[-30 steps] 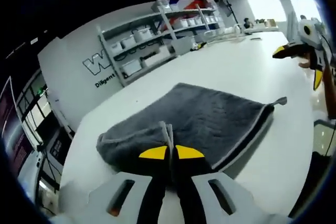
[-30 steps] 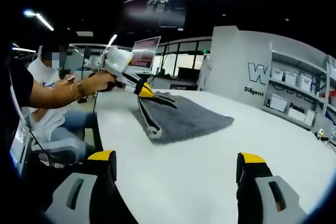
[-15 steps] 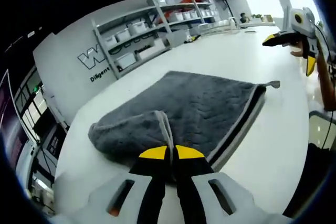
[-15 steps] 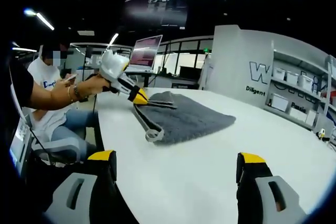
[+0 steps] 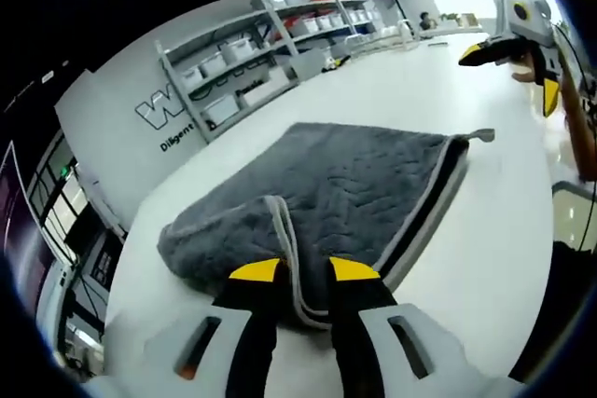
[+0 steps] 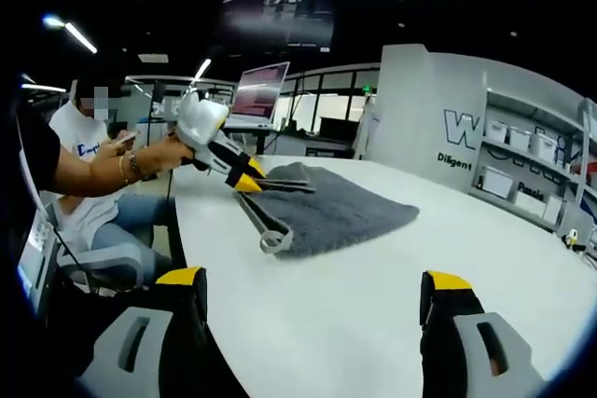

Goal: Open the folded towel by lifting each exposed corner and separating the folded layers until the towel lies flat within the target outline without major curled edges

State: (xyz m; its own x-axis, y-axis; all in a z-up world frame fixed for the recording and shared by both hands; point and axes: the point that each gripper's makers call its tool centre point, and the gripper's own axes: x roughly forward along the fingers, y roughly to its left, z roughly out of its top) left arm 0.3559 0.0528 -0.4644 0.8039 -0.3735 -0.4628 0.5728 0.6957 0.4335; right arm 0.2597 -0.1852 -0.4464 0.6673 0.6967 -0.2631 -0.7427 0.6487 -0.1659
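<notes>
White bench [image 5: 448, 90] is carrying the grey towel [image 5: 364, 174], which is lying toward the near end of the bench top, in front of the shelving wall [image 5: 270, 34]. No target outline is showing on the bench surface that I can make out.

Towel is sitting folded: stacked layers are showing along its piped edge [image 5: 424, 207], and one flap is lying turned over at the near corner [image 5: 233, 230]. Judging by that, the opening is only beginning; most layers are waiting to be separated and flattened.

Left tool [image 5: 304, 270] is sitting low at that near corner, jaws slightly apart, straddling the pale hem without clamping it.

Right tool [image 6: 312, 291] is hanging well back over bare bench, jaws wide apart, gripping nothing.

Small hanging loop [image 5: 483, 134] is sticking out at the far corner.
</notes>
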